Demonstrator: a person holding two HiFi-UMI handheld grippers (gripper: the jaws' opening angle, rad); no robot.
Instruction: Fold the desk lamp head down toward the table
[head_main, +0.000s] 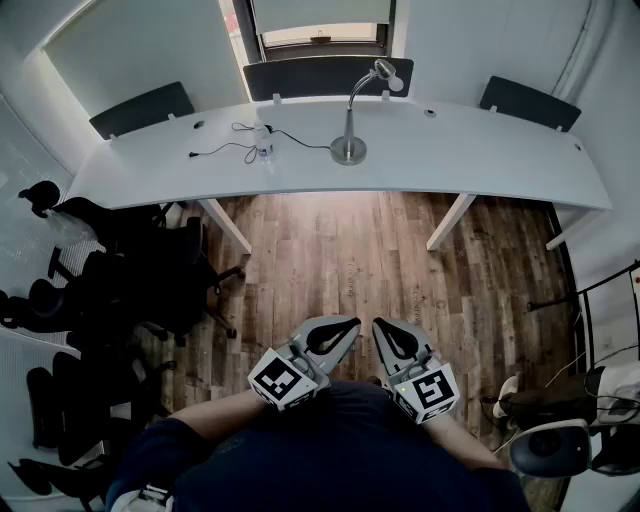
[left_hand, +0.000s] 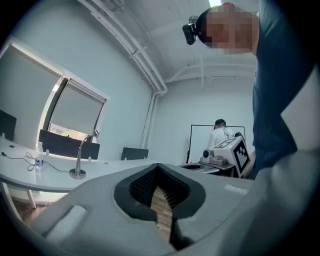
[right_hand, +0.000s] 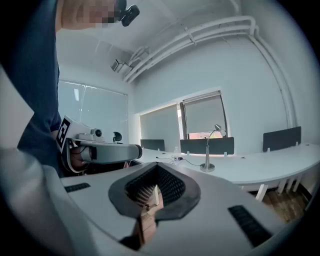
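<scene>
Desk lamp (head_main: 350, 120) is sitting at the top middle of the head view, on the long white table (head_main: 480, 150). The person is standing well apart from it, with a stretch of wood floor (head_main: 340, 250) lying in between. Its head (head_main: 390, 76) is arching up toward the upper right, not folded down yet.

The left gripper (head_main: 350, 322) and right gripper (head_main: 381, 326) are hanging side by side at the bottom middle. Both sets of fingers (left_hand: 95, 197) are pressing together on nothing, with only floorboards showing through the gap.

What I'm expecting could go wrong:
- The base (head_main: 349, 151) is looking like a small round metal disc on a smooth tabletop. Pushing the head down without steadying it is probably going to slide or tip the whole lamp.
- The neck is looking like a thin bendy gooseneck, so it may be springing back up, or slipping if the fingers are pinching bare metal.
- A thin black cable (head_main: 300, 141) is looping off to the left past a small clear bottle (head_main: 264, 146). Dragging the lamp could be yanking that over.
- The fingers are needing to spread first, or they'll just be poking the lamp.

Materials-wise, the lamp is reading as shiny silver metal with a straight stem, a curved top and a little bell-shaped head. The table is looking matte white with a curved front edge. The fingers are grey plastic with dark ribbed pads.
</scene>
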